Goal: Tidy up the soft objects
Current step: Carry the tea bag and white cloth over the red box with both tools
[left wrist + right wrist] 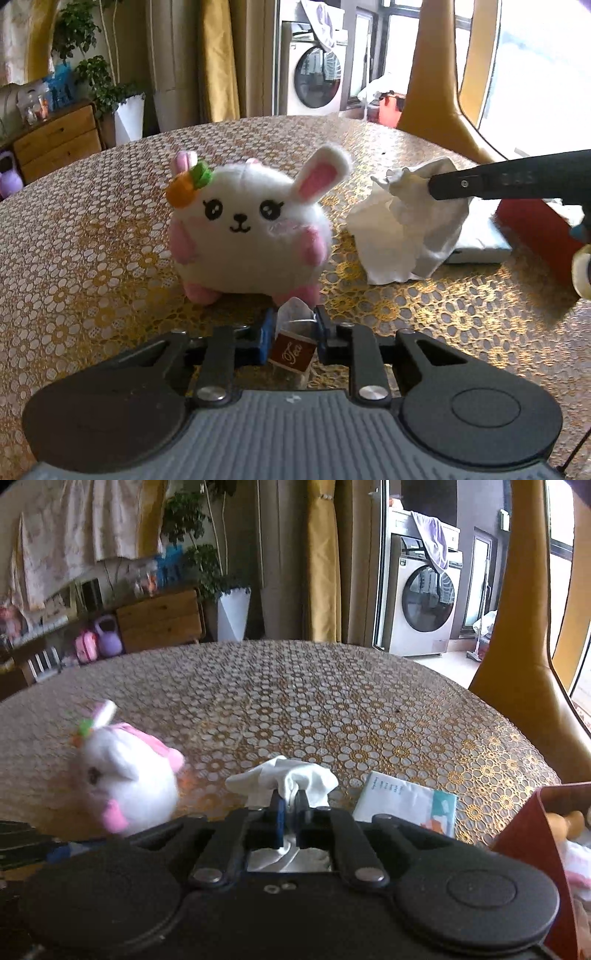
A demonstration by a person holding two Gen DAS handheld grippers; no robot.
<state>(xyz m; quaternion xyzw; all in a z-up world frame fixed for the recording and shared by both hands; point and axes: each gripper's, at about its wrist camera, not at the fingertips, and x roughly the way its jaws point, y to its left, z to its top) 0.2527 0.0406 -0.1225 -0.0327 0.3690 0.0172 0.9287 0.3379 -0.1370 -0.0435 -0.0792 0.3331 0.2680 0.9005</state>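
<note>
A white plush bunny [245, 229] with pink ears and an orange carrot bow sits upright on the gold lace tablecloth [74, 258]. Just in front of it, my left gripper [295, 325] is shut on a tea bag [293, 349] with a brown "Tea" tag. To the right, my right gripper [430, 186] pinches a crumpled white tissue [402, 229] by its top, lifted off the table. In the right wrist view that gripper [291, 805] is shut on the tissue [284, 775], with the bunny [127, 779] blurred at the left.
A flat pack of tissues [406, 801] lies on the table right of the tissue. A red box [546, 823] with soft items inside stands at the right edge. A yellow chair back [439, 92] rises beyond the table. The far half of the round table is bare cloth.
</note>
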